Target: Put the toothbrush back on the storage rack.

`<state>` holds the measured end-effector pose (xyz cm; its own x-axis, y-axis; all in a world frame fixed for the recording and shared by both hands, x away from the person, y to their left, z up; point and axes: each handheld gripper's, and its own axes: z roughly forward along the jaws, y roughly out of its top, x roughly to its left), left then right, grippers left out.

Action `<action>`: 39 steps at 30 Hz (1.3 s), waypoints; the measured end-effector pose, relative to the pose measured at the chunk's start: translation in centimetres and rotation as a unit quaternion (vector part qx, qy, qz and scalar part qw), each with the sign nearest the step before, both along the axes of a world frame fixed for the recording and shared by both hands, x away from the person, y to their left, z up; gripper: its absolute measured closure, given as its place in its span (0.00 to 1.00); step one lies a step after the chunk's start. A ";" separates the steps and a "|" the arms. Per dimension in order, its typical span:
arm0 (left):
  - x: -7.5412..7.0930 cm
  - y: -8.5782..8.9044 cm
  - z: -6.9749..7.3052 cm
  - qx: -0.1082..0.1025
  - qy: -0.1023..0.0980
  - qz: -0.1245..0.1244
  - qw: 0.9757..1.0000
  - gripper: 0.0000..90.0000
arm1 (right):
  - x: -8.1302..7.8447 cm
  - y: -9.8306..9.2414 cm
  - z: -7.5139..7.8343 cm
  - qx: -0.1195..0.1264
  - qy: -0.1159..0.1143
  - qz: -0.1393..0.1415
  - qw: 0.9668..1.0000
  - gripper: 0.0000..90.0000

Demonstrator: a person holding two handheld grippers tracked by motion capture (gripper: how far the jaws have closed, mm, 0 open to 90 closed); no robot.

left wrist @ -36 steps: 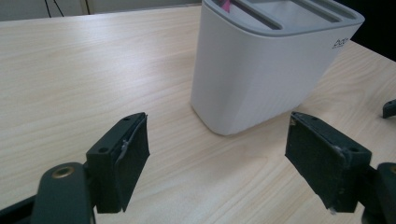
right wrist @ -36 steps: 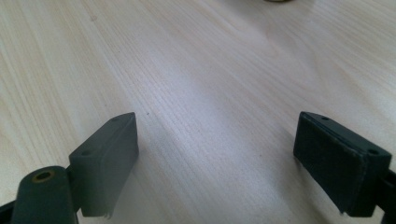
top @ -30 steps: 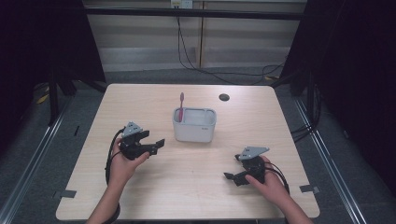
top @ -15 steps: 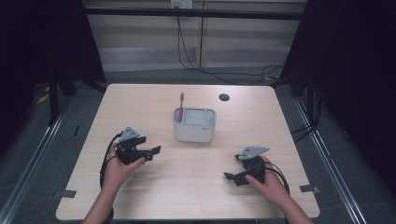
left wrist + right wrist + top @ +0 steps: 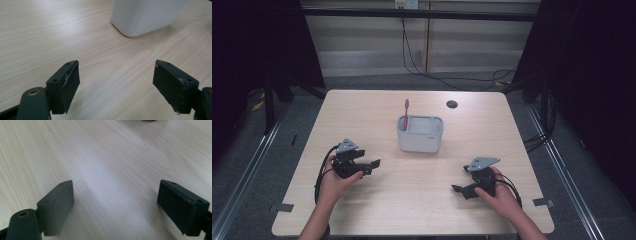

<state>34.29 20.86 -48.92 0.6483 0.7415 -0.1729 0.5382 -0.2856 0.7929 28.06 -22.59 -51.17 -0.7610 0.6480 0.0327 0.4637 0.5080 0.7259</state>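
White plastic holder (image 5: 420,134) stands mid-table with 1 pink toothbrush (image 5: 406,114) upright in its left corner. Left gripper (image 5: 371,166) and right gripper (image 5: 458,190) rest low on either side, jaws spread and empty, probably idle.

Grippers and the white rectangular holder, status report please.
Left gripper open, right gripper open, both empty. White rectangular plastic holder mid-table, pink toothbrush upright inside. Nothing between.
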 end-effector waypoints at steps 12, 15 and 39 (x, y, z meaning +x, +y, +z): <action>-0.2 0.3 -0.6 0.020 0.009 0.002 1.000 0.24 | 0.0 0.0 0.0 0.000 0.000 0.000 1.000 0.15; -0.3 0.4 -0.9 0.030 0.013 -0.001 0.999 0.24 | 0.0 0.0 0.0 0.000 0.000 0.000 1.000 0.15; -0.6 0.2 -2.0 0.093 -0.006 -0.027 0.995 0.20 | 0.0 0.0 0.0 0.000 0.000 -0.001 1.000 0.15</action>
<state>33.64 21.06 -50.95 0.6892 0.7241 -0.0269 0.5083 -0.4566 0.7302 28.04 -22.58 -51.17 -0.7601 0.6490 0.0329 0.4648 0.5076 0.7255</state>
